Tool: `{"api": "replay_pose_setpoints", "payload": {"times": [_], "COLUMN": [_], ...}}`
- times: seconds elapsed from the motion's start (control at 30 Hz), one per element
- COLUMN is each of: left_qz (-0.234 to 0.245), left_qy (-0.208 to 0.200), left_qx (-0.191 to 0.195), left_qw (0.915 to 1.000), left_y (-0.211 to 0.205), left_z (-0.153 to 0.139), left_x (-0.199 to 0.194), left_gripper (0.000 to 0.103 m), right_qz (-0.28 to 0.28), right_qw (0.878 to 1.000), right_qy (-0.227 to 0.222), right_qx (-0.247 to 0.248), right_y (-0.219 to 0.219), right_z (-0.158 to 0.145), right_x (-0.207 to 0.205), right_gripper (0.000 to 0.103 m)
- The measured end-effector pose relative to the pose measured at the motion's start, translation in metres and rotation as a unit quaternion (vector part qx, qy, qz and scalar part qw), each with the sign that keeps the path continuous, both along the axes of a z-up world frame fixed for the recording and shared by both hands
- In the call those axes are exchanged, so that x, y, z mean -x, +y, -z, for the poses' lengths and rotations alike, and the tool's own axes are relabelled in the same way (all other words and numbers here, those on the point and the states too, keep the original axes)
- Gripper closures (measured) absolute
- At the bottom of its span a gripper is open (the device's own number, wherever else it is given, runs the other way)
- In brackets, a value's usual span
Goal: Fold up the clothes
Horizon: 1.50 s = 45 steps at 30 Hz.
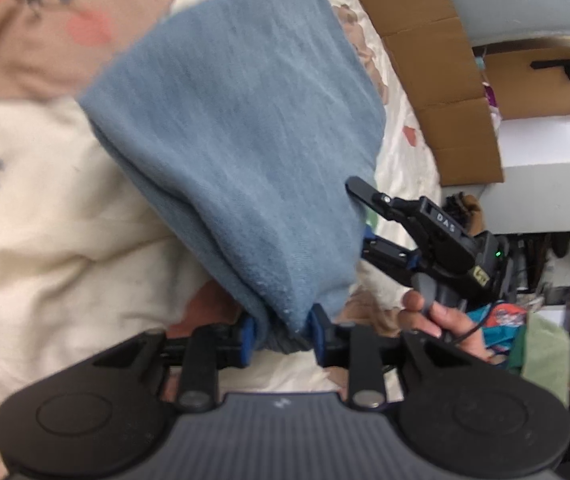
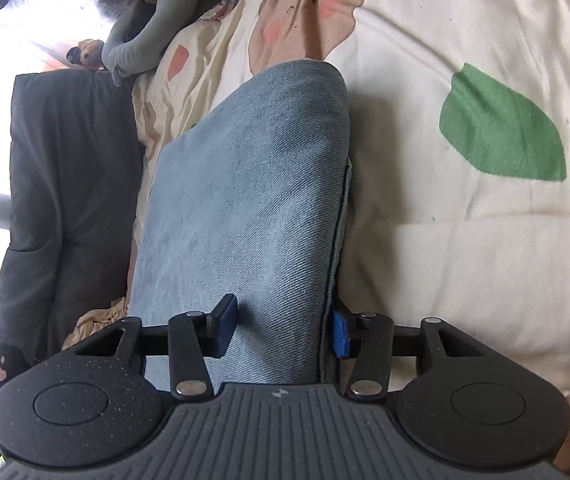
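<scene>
The bed (image 2: pixel 465 264) is covered by a cream quilt printed with bear faces and green leaves. The folded blue denim garment (image 1: pixel 237 128), probably jeans, lies over it, with its near end raised off the quilt by both grippers.

Key relation: in each wrist view the garment's long axis runs from the gripper at 6 o'clock away toward 12 o'clock, ending in a rounded fold at the far end. Both grippers are on the near end, so neither hand is nearer to the far fold. Judged from this, the next fold carries the near end along that axis toward 12 o'clock.

Left gripper (image 1: pixel 281 338): its blue pads clamp a bunched corner of the denim. The cloth is pinched narrow between them, so this is a firm grip.

Right gripper (image 2: pixel 281 330): the thick folded stack of denim sits between its blue pads. The left pad presses on the top face and the right pad sits at the seamed edge at 3 o'clock. It is clamped on the stack. In the left wrist view the same gripper (image 1: pixel 359 216) enters the garment's side edge from 4 o'clock, one finger above the cloth and one below.

Pose: both grippers point forward and downward at the bed. A person's hand (image 1: pixel 441 318) holds the right gripper's handle.

A cardboard box (image 1: pixel 437 72) stands beyond the bed at 1 o'clock.
</scene>
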State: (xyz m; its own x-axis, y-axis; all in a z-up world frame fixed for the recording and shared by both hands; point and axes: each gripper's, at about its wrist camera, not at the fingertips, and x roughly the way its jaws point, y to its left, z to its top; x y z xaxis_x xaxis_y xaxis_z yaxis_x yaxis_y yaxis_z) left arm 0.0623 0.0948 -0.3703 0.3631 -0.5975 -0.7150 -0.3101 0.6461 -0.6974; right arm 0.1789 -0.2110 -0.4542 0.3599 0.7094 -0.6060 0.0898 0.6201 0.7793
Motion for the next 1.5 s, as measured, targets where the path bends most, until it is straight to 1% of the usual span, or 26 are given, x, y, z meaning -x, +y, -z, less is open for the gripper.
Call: {"api": "replay_pose_setpoints", "payload": {"times": [0.03, 0.1, 0.13, 0.17, 0.23, 0.27, 0.37, 0.43, 0.5, 0.63, 0.7, 0.77, 0.87, 0.97, 1.03, 1.1, 1.2, 1.27, 1.33, 1.43, 1.5], "left_qz": [-0.006, -0.017, -0.021, -0.024, -0.024, -0.024, -0.021, -0.013, -0.015, -0.018, -0.01, 0.008, 0.026, 0.03, 0.03, 0.036, 0.045, 0.042, 0.043, 0.058, 0.062], "left_qy": [-0.003, -0.008, -0.01, -0.012, -0.014, -0.016, -0.027, -0.036, -0.043, -0.06, -0.067, -0.064, -0.066, -0.07, -0.069, -0.064, -0.062, -0.064, -0.064, -0.069, -0.068], "left_qx": [-0.006, -0.023, -0.037, -0.052, -0.08, -0.093, -0.125, -0.145, -0.159, -0.167, -0.174, -0.183, -0.178, -0.17, -0.161, -0.149, -0.132, -0.119, -0.098, -0.099, -0.091], "left_qw": [1.0, 0.9996, 0.9991, 0.9983, 0.9964, 0.9953, 0.9916, 0.9887, 0.9861, 0.9839, 0.9825, 0.9811, 0.9814, 0.9826, 0.984, 0.9861, 0.9883, 0.99, 0.9922, 0.991, 0.9915], "left_y": [0.007, 0.024, 0.032, 0.038, 0.048, 0.054, 0.066, 0.071, 0.076, 0.082, 0.084, 0.082, 0.08, 0.079, 0.08, 0.079, 0.078, 0.078, 0.076, 0.069, 0.066], "left_z": [-0.007, -0.019, -0.026, -0.031, -0.041, -0.046, -0.058, -0.063, -0.065, -0.061, -0.056, -0.048, -0.036, -0.025, -0.017, -0.008, 0.004, 0.01, 0.013, 0.014, 0.016], "left_x": [0.004, 0.012, 0.014, 0.014, 0.011, 0.009, 0.006, 0.001, -0.007, -0.03, -0.041, -0.053, -0.065, -0.075, -0.081, -0.085, -0.088, -0.088, -0.088, -0.089, -0.09], "left_gripper": [0.069, 0.063, 0.054, 0.048, 0.046, 0.043, 0.039, 0.038, 0.037, 0.035, 0.034, 0.034, 0.034, 0.034, 0.034, 0.035, 0.036, 0.038, 0.044, 0.044, 0.045], "right_qz": [-0.001, -0.001, -0.002, -0.003, -0.004, -0.004, -0.009, -0.014, -0.016, -0.022, -0.028, -0.031, -0.033, -0.034, -0.031, -0.016, -0.008, -0.004, -0.003, 0.001, 0.004], "right_qw": [1.0, 1.0, 1.0, 1.0, 0.999, 0.999, 0.999, 0.998, 0.998, 0.997, 0.997, 0.996, 0.996, 0.996, 0.997, 0.998, 0.998, 0.999, 0.999, 0.999, 0.999], "right_qy": [0.0, -0.001, -0.003, -0.005, -0.009, -0.01, -0.014, -0.018, -0.018, -0.023, -0.029, -0.033, -0.035, -0.035, -0.031, -0.017, -0.014, -0.008, -0.007, -0.005, -0.003], "right_qx": [0.006, 0.015, 0.021, 0.027, 0.036, 0.039, 0.046, 0.053, 0.058, 0.069, 0.071, 0.071, 0.069, 0.072, 0.07, 0.057, 0.056, 0.051, 0.049, 0.048, 0.049], "right_y": [0.0, -0.001, 0.0, 0.0, 0.002, 0.002, 0.003, 0.003, 0.004, 0.008, 0.009, 0.009, 0.009, 0.01, 0.009, 0.006, 0.003, 0.001, 0.0, -0.005, -0.009], "right_z": [-0.002, -0.006, -0.008, -0.011, -0.017, -0.019, -0.029, -0.035, -0.04, -0.049, -0.053, -0.057, -0.06, -0.061, -0.061, -0.057, -0.054, -0.051, -0.05, -0.049, -0.049], "right_x": [-0.001, 0.0, 0.0, 0.001, 0.001, 0.001, 0.0, -0.001, -0.002, -0.002, -0.003, -0.003, -0.004, -0.004, -0.004, -0.003, -0.002, -0.001, -0.001, 0.001, 0.002], "right_gripper": [0.067, 0.073, 0.075, 0.076, 0.08, 0.08, 0.082, 0.083, 0.083, 0.084, 0.084, 0.084, 0.084, 0.084, 0.084, 0.085, 0.085, 0.085, 0.085, 0.085, 0.086]}}
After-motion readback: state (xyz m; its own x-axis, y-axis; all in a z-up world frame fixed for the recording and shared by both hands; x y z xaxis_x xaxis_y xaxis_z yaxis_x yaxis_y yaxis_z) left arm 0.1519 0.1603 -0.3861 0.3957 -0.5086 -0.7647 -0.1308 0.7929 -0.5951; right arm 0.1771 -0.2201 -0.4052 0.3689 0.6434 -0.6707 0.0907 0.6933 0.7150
